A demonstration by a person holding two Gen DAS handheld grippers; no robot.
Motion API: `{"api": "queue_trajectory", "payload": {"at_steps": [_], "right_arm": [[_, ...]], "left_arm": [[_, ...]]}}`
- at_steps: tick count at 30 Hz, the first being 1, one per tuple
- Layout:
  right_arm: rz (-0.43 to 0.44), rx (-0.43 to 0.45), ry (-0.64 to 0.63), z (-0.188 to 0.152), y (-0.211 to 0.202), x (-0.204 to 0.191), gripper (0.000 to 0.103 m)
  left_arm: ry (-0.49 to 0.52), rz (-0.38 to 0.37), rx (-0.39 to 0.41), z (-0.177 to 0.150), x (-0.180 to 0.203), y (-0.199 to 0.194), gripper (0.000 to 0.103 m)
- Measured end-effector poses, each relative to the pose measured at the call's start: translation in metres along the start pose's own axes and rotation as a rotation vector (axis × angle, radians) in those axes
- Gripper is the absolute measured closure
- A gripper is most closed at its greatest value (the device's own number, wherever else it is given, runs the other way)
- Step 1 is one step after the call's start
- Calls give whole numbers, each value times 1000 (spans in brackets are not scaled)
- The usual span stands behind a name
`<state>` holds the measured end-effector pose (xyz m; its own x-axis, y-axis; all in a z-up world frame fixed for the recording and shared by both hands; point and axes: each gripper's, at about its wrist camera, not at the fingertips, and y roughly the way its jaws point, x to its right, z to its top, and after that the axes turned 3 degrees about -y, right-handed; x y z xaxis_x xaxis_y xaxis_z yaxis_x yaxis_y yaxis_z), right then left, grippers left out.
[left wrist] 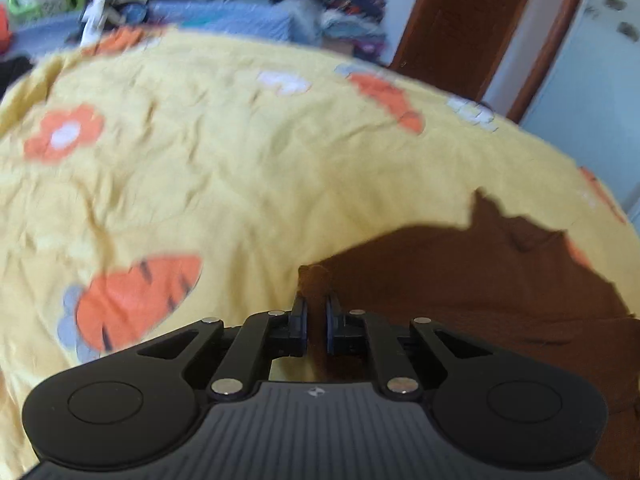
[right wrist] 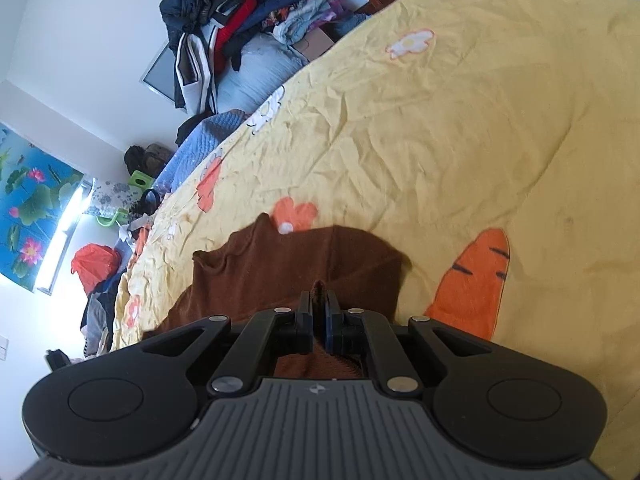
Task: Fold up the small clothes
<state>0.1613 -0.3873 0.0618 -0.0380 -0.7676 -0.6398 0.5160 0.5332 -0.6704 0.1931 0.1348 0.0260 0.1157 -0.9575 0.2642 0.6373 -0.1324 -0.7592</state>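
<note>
Pinching the small brown knit garment (right wrist: 296, 268) on both edges, left claw (left wrist: 316, 312) and right claw (right wrist: 319, 312) hold it low-centre over the yellow carrot-print bedsheet (left wrist: 248, 160).

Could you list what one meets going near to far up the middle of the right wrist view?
Right gripper, shut on a fold of the brown garment → orange flower print → yellow bedsheet → pile of clothes.
</note>
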Motion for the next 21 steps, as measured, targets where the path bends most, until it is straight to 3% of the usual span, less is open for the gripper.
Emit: {"api": "queue_trajectory", "payload": {"at_steps": [1, 2, 4, 5, 7, 9, 14, 15, 16, 17, 18, 19, 21], "right_arm": [[-3, -1, 10, -1, 1, 2, 84], [-10, 1, 16, -2, 1, 3, 73], [-6, 9, 16, -3, 1, 6, 62], [-7, 9, 15, -3, 0, 6, 62], [-13, 8, 20, -3, 0, 10, 60], [-18, 12, 29, -4, -1, 15, 58], [-34, -1, 30, -9, 3, 21, 57], [-35, -7, 27, -10, 4, 21, 57], [-38, -15, 21, -11, 6, 21, 57], [-46, -22, 10, -13, 8, 21, 60], [-56, -32, -1, -14, 11, 20, 68], [-61, -43, -12, -15, 13, 19, 89], [-81, -52, -40, -16, 15, 15, 91]], "left_arm": [[-19, -22, 12, -3, -3, -3, 94], [-48, -47, 9, -6, -7, -6, 94], [-145, -117, -26, -12, -17, -11, 83], [-205, -164, -39, -16, -24, -14, 77], [-300, -293, -60, -26, -33, -19, 26], [-314, -358, -93, -34, -32, -24, 11], [-176, -331, -128, -56, -16, -44, 13], [-141, -301, -125, -59, -13, -48, 31], [-105, -263, -130, -61, -10, -50, 72], [-78, -232, -149, -63, -9, -48, 87], [-71, -222, -153, -64, -11, -48, 90], [-66, -219, -149, -64, -13, -49, 92], [-35, -179, -136, -64, -12, -52, 92]]}}
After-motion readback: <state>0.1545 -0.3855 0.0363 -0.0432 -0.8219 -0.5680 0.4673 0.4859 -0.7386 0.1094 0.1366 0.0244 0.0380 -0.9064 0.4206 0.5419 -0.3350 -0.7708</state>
